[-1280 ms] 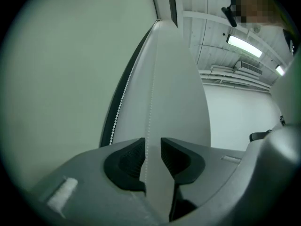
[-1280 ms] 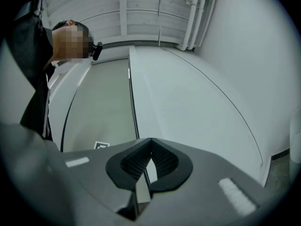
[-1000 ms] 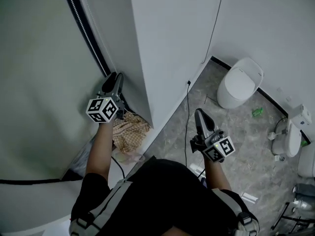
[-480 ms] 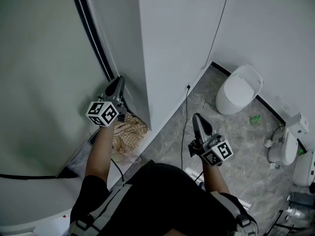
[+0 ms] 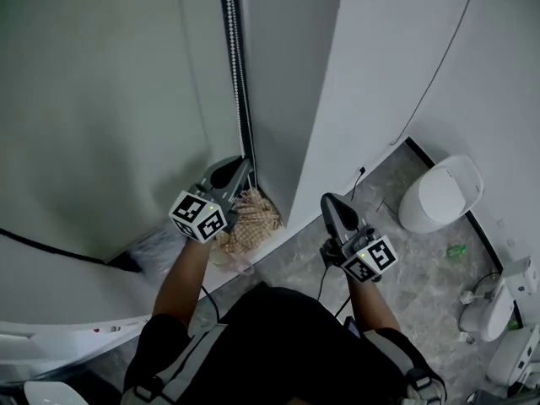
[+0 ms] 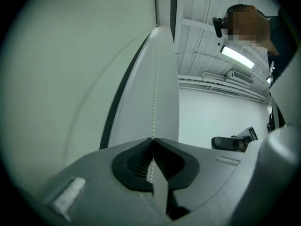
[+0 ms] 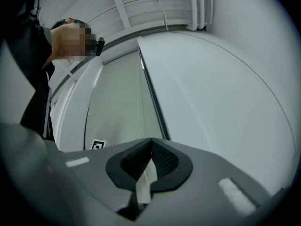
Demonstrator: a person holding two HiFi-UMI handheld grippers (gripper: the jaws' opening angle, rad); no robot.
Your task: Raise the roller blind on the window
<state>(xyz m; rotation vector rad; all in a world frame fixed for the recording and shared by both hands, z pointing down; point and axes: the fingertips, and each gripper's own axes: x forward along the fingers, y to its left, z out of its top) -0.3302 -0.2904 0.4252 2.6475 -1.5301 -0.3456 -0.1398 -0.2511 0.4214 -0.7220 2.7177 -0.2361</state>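
At the window's edge, your left tool [image 5: 239,167] is clamped on the bead chain [image 5: 237,74]; your right tool [image 5: 331,202] is closed, empty. The blind [image 5: 93,99] hangs low: raising apparently not yet begun.

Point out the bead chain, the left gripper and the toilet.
bead chain [image 5: 236,74]: head view, on its stretch above the gripper.
left gripper [image 6: 153,139]: left gripper view, where its closed tips meet.
toilet [image 5: 443,194]: head view, on the lid.
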